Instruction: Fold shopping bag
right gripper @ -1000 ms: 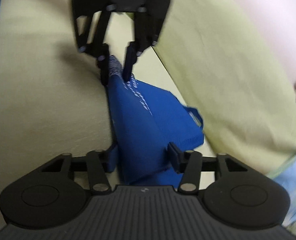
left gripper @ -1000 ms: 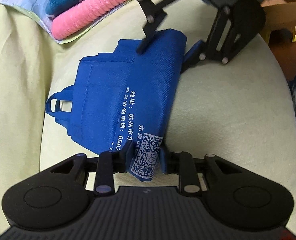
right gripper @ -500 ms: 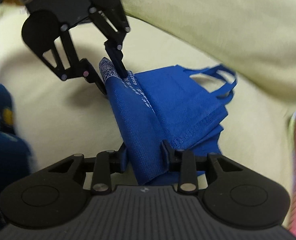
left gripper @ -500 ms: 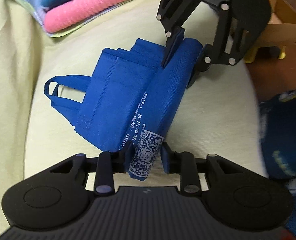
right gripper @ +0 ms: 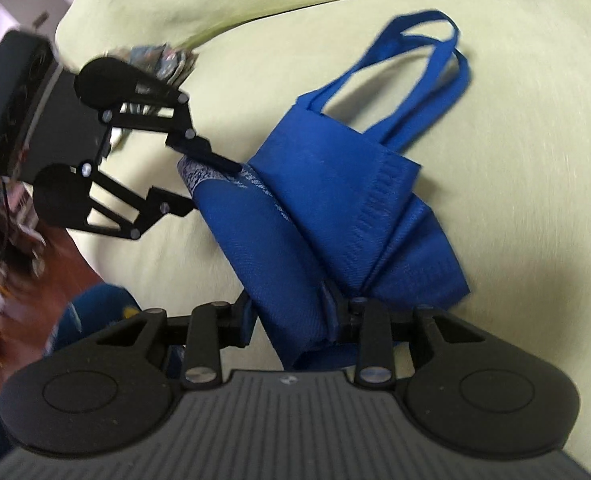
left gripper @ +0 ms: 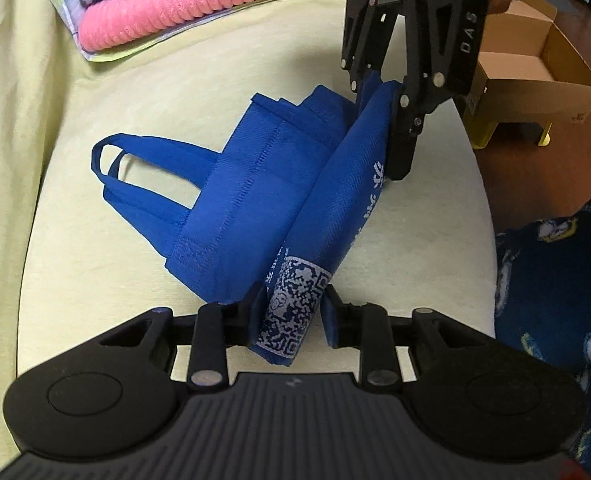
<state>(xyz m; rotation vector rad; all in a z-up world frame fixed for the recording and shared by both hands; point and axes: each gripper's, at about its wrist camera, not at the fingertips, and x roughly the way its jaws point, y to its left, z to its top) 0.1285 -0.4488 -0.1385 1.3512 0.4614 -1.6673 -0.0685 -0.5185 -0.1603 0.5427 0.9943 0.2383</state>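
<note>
A blue fabric shopping bag [left gripper: 263, 200] with white print and a QR patch lies folded lengthwise on a pale yellow-green cushion [left gripper: 135, 100]. Its two handles [left gripper: 135, 168] trail to the left. My left gripper [left gripper: 293, 312] is shut on the bag's near end at the QR patch. My right gripper [left gripper: 379, 120] is shut on the far end and lifts that fold. In the right wrist view the bag [right gripper: 335, 208] runs from my right gripper [right gripper: 289, 312] to my left gripper [right gripper: 211, 180], with the handles [right gripper: 415, 60] spread toward the top right.
Folded pink and blue towels [left gripper: 215, 4] lie on a sheet at the cushion's far edge. An open cardboard box [left gripper: 535, 64] stands on a yellow stool beyond the right edge. A dark blue patterned cloth [left gripper: 555, 280] lies at the right, over red-brown floor.
Both grippers have swung round with the bag's folded edge held between them. The fold now stands up more, and the handles have spread out to the side.
</note>
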